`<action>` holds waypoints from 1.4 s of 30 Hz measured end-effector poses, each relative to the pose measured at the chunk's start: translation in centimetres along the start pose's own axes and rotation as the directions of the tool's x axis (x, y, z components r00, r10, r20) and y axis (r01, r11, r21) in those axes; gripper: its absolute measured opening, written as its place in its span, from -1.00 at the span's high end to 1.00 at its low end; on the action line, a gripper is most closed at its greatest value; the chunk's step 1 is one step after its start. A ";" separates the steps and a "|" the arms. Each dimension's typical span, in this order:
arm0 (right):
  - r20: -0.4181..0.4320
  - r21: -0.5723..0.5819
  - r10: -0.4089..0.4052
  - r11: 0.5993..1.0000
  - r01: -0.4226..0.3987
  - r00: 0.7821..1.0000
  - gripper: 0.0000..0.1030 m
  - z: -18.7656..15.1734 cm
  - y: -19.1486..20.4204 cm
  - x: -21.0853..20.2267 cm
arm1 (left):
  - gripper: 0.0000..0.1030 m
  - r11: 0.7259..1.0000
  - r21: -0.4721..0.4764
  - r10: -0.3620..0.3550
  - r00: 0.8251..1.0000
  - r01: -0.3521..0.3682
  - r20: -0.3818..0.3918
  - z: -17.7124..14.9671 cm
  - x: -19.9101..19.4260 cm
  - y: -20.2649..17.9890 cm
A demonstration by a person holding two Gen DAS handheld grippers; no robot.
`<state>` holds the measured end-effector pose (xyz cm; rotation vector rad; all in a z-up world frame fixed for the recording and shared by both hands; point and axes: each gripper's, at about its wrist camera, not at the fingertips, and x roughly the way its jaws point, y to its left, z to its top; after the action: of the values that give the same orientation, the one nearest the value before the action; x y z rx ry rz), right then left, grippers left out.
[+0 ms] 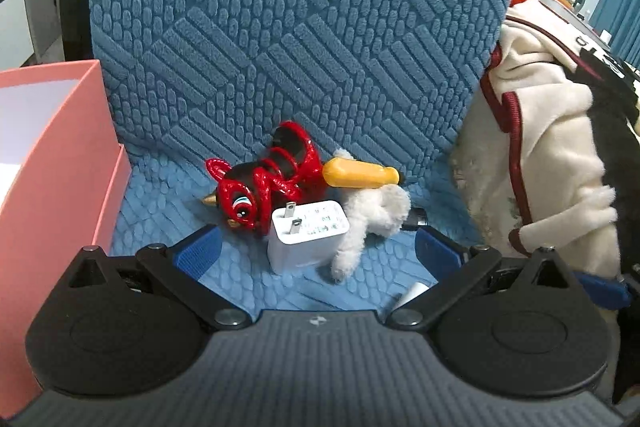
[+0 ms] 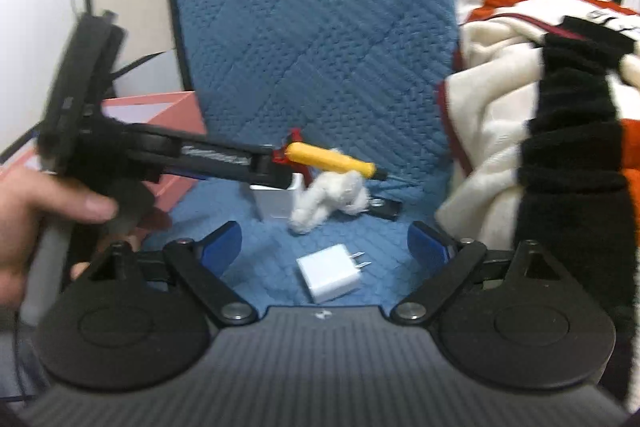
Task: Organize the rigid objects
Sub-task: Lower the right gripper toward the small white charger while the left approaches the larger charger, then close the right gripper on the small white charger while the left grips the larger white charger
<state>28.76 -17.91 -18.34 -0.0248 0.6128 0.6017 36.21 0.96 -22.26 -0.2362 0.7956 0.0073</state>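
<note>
Right wrist alone shows second charger [image 2: 331, 278]; both grippers [image 1: 318, 247] [image 2: 325, 241] wide open, empty.

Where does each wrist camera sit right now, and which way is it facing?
Left wrist: low over the blue seat cushion, facing the chair back; open left tongs frame the white charger and red figurine.
Right wrist: further back, facing the same chair; open right tongs frame a second charger; the left hand shows holding the left tongs.
Shared: yellow screwdriver, white plush toy, pink box.
</note>
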 end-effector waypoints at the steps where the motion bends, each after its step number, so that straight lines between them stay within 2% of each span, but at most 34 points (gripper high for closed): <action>1: -0.011 -0.001 0.001 1.000 -0.001 1.000 -0.49 0.0 0.0 0.3 | -1.00 1.000 0.002 -0.006 1.000 0.006 0.000 0.1 0.2 0.1; 6: -0.091 -0.014 -0.004 1.000 0.003 0.996 -0.34 -0.2 0.0 2.6 | -0.98 1.000 0.024 -0.009 0.999 0.010 -0.032 0.4 2.0 0.3; 12: -0.151 -0.081 -0.020 0.997 0.008 0.988 -0.34 -0.3 0.5 5.3 | -0.81 0.999 0.001 -0.041 0.998 0.041 -0.056 0.8 3.8 0.5; 16: -0.171 -0.117 -0.021 0.993 0.001 0.985 -0.30 -0.1 0.8 7.1 | -0.71 0.999 0.018 -0.026 0.997 0.028 -0.078 0.9 5.1 0.3; 20: -0.192 -0.150 -0.042 0.989 0.013 0.980 -0.29 -0.2 1.0 8.3 | -0.71 0.999 0.039 -0.011 0.997 0.013 -0.073 1.0 5.7 0.0; 21: -0.202 -0.160 -0.048 0.987 0.015 0.978 -0.21 -0.3 1.1 8.6 | -0.69 0.999 0.041 -0.006 0.997 0.009 -0.071 1.0 5.8 -0.1; 27: -0.212 -0.229 -0.101 0.972 0.051 0.972 -0.14 -0.9 1.5 9.3 | -0.36 0.996 0.085 0.047 0.997 -0.041 -0.066 0.9 6.4 -1.0; 30: -0.213 -0.255 -0.149 0.962 0.092 0.966 -0.15 -1.3 1.3 9.7 | -0.34 0.991 0.118 0.070 0.996 -0.064 -0.051 1.0 6.6 -1.8; 38: -0.194 -0.324 -0.178 0.940 0.108 0.965 -0.01 -2.1 2.3 10.2 | -0.27 0.991 0.116 0.065 0.997 -0.060 -0.036 1.2 7.0 -2.3; 42: -0.194 -0.328 -0.179 0.938 0.108 0.965 0.04 -2.2 2.3 10.1 | -0.16 0.993 0.100 0.062 0.998 -0.058 -0.031 1.3 6.7 -2.0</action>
<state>32.93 -11.10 -25.35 -0.4404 0.7183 0.5526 42.02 -1.22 -25.76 -0.1188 0.8342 0.0204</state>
